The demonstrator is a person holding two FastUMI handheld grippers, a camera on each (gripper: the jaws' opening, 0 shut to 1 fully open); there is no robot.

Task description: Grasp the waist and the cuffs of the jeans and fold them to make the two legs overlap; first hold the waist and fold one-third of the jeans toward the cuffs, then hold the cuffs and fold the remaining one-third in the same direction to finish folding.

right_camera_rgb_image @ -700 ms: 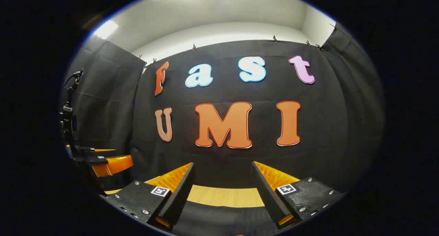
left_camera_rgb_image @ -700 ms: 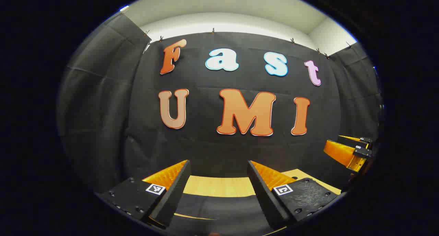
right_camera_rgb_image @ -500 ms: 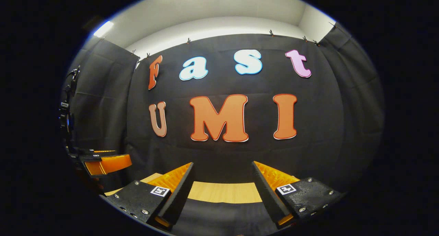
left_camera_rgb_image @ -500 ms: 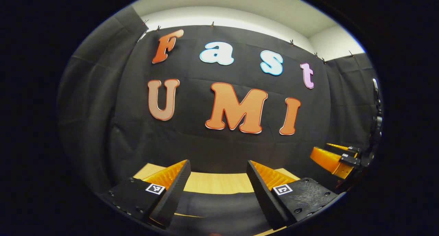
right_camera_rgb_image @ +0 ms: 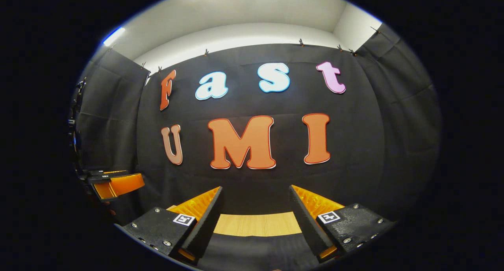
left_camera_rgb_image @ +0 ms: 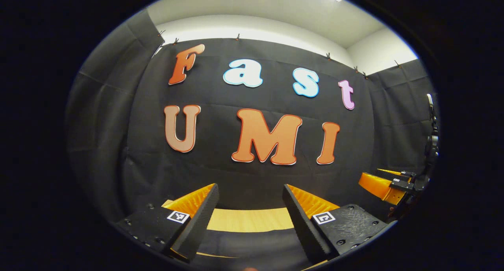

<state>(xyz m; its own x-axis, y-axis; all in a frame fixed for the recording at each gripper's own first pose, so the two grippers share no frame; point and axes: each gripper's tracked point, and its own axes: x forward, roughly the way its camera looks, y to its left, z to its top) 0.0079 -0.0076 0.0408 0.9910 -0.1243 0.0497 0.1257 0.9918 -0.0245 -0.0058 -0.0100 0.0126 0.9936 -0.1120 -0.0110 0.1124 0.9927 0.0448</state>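
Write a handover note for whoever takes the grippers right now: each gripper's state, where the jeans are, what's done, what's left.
Left gripper: open, empty, raised, facing the booth wall.
Right gripper: open, empty, raised alongside it.
Dark cloth, likely the jeans, lies low between the fingers on the wooden table; waist and cuffs cannot be told apart.
Done: cannot tell from these views; neither gripper holds anything.
Left: tilt down and check the fold before any grasp.

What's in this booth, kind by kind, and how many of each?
Grippers: 2 (left gripper, right gripper, both open)
Table: 1
Dark fabric on the table, likely the jeans: 1
Total: 4
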